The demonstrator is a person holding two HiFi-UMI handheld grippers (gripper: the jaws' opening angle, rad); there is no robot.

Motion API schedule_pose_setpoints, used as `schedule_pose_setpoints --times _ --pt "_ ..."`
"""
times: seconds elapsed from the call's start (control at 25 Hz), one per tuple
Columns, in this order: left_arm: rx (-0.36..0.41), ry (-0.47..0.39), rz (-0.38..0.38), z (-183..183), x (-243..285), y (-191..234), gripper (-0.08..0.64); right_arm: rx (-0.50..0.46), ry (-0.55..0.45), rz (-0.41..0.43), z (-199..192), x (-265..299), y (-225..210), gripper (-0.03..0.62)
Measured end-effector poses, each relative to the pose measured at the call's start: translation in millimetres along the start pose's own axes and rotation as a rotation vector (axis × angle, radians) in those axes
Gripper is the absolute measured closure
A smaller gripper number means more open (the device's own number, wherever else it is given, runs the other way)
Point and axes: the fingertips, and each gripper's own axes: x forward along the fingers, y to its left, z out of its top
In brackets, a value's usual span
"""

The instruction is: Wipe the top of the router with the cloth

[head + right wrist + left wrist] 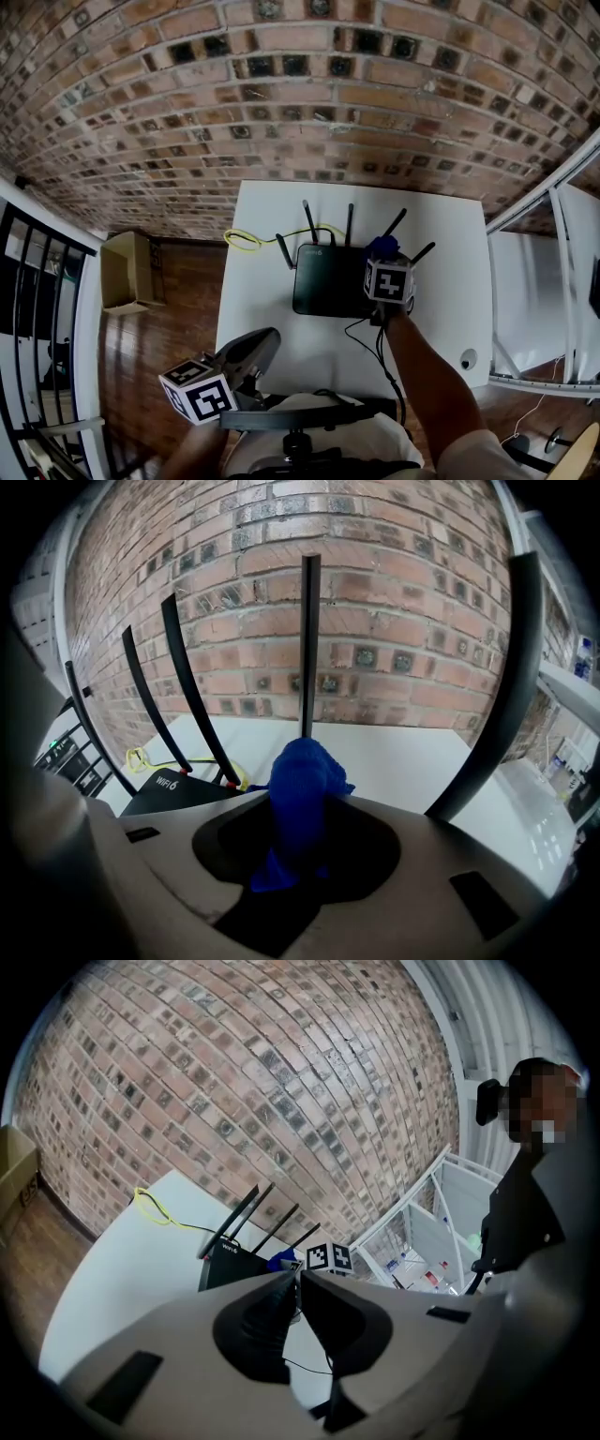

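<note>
The black router (326,279) lies flat in the middle of the white table (441,281), its antennas (308,221) sticking up along the far side. My right gripper (383,258) hangs over the router's right end, shut on a bunched blue cloth (381,246). In the right gripper view the cloth (302,780) bulges out between the jaws, with the router (173,789) low on the left and antennas (308,639) close ahead. My left gripper (255,349) stays near the table's near edge, shut and holding nothing, pointed at the router (223,1262).
A yellow cable (246,241) loops behind the router and a black lead (370,345) runs off its front. A small round fitting (468,359) sits at the table's right corner. A brick wall (281,94) backs the table. A cardboard box (127,272) and black railing (37,309) lie left; a white frame (553,281) right.
</note>
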Motion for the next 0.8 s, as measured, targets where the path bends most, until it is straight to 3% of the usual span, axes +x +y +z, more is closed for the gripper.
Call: schedule_pose_setpoints --times 0.08,0.24,0.52,0.8 --pt "0.030 -0.005 -0.007 -1.3 -3.0 8.7 0.526 0.007 -0.004 0.009 0.4 -3.1 0.4 0.440" --pt "-0.011 -0.041 -0.016 14.4 -0.4 -0.8 0.526 0.017 -0.041 0.049 10.1 -19.6 6.3 0.440" --pt "0.024 -0.043 -0.027 20.9 10.2 1.9 0.526 -0.037 -0.221 0.193 62.4 -74.3 44.8 0.440" --pt "0.066 -0.032 -0.022 16.3 19.0 3.3 0.526 -0.084 -0.390 0.218 129.9 -115.6 55.9 0.440"
